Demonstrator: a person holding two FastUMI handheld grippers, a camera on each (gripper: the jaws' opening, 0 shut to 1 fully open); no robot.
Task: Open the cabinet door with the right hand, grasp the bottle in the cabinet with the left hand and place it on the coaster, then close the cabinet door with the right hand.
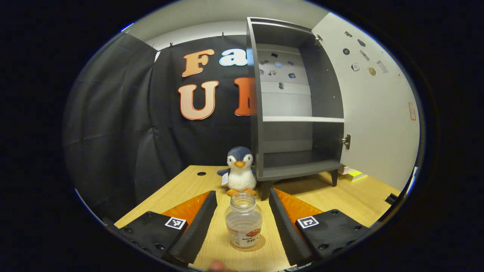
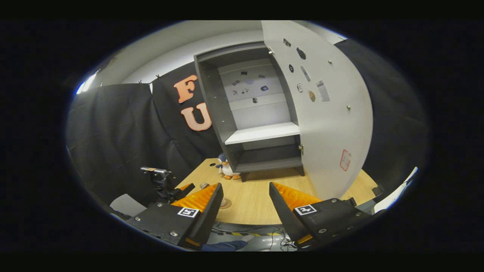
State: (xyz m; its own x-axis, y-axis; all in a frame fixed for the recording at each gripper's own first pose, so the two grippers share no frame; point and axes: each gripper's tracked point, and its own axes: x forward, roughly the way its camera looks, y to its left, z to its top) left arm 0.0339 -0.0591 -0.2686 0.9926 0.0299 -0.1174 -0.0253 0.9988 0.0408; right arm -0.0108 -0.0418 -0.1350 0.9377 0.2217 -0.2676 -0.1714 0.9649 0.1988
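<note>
Bottle down on the coaster, door left to shut.

The bottle (image 1: 244, 226) stands upright on the coaster (image 1: 261, 244), between the wide-spread fingers of the left gripper (image 1: 244, 211), untouched. The right gripper (image 2: 245, 202), also wide and empty, sits near the table edge; the cabinet door (image 2: 329, 124) hangs open ahead to its right.

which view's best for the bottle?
Left gripper view: the bottle stands upright on its coaster, close and whole, between the open fingers of the left gripper. In the right gripper view, a right gripper finger hides nearly all of it.
</note>
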